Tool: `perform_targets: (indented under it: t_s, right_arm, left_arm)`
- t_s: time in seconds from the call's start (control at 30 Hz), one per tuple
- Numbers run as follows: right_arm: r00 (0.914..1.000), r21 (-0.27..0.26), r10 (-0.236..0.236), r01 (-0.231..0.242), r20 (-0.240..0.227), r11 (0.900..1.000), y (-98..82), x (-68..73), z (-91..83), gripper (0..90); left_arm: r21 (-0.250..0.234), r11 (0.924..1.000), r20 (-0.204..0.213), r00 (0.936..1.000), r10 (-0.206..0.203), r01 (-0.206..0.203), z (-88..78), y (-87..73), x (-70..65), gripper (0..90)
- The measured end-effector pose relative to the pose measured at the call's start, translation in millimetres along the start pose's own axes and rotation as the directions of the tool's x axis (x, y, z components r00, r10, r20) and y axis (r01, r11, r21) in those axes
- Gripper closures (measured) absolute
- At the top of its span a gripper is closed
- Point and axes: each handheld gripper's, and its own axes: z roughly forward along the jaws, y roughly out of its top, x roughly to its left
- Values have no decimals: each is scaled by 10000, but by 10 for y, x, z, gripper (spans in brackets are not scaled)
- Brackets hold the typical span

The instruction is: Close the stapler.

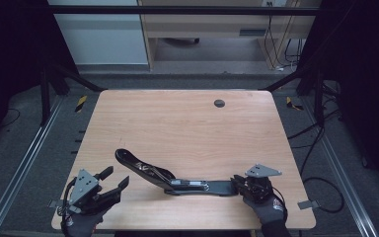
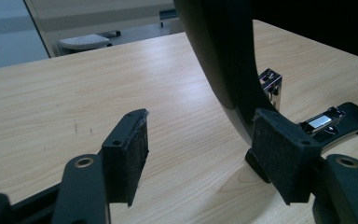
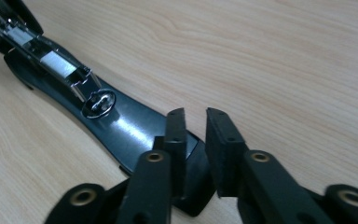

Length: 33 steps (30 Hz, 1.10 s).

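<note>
Two grippers work at the near edge of the table (image 1: 177,123), one at each end of a long black stapler (image 1: 187,185) that lies opened out between them. The left gripper (image 1: 117,176) sits at the lower left of the high view with its jaws spread wide and nothing between them. In its own view (image 2: 205,156) bare wood shows between the two pads, and the stapler's curved top arm (image 2: 223,56) rises just beyond the pad at the right of the frame, near it but apparently not touching. The right gripper (image 1: 237,180), at the lower right of the high view, has its jaws drawn close together at the tip of the stapler's flat base. In its own view (image 3: 196,130) a narrow slit remains between the pads, with the base's end (image 3: 121,126) dark beneath them, and I cannot tell whether they pinch that end or merely stand over it. From there the base runs toward the upper left of that frame, past the shiny anvil to the bare metal magazine. In the high view the top arm slants from the hinge toward the upper left. By my reading, the step in hand is steadying the base with the right gripper so the left can take the raised arm. The next move would then call for the left gripper to slide toward the arm, straddle it squarely and close, then swing it down without dragging the base across the wood.
</note>
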Motion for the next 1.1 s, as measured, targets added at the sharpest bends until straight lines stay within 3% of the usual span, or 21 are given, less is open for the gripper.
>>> perform_targets:
  t_s: [0.17,0.53,0.6,0.67,0.83,1.0,1.1]
  right_arm:
    - [9999,280,-99,102,-101,9996,-4,10,25,900]
    - [9999,59,45,-44,-108,10000,-27,-14,32,900]
    - [9993,80,209,-206,-316,9998,-20,-20,26,900]
    - [9993,121,165,-161,-328,9998,-20,-11,32,900]
    - [9982,600,-467,488,-367,9970,-52,38,76,900]
    - [9986,863,-391,419,-348,9954,-73,40,79,900]
    - [9974,773,-627,654,-358,9949,-88,27,85,900]
  left_arm:
    - [-134,9999,17,10000,54,-54,-19,43,-48,345]
    - [-356,9993,124,9999,-86,91,35,158,-84,331]
    - [-386,9992,124,9999,-82,87,48,169,-97,332]
    - [-377,9992,139,9999,-85,90,66,176,-110,332]
    - [-339,9994,198,9998,-58,65,113,183,-137,333]
    - [-355,9993,172,9998,-114,120,148,193,-130,338]
    - [-412,9990,163,9997,-165,171,154,205,-122,348]
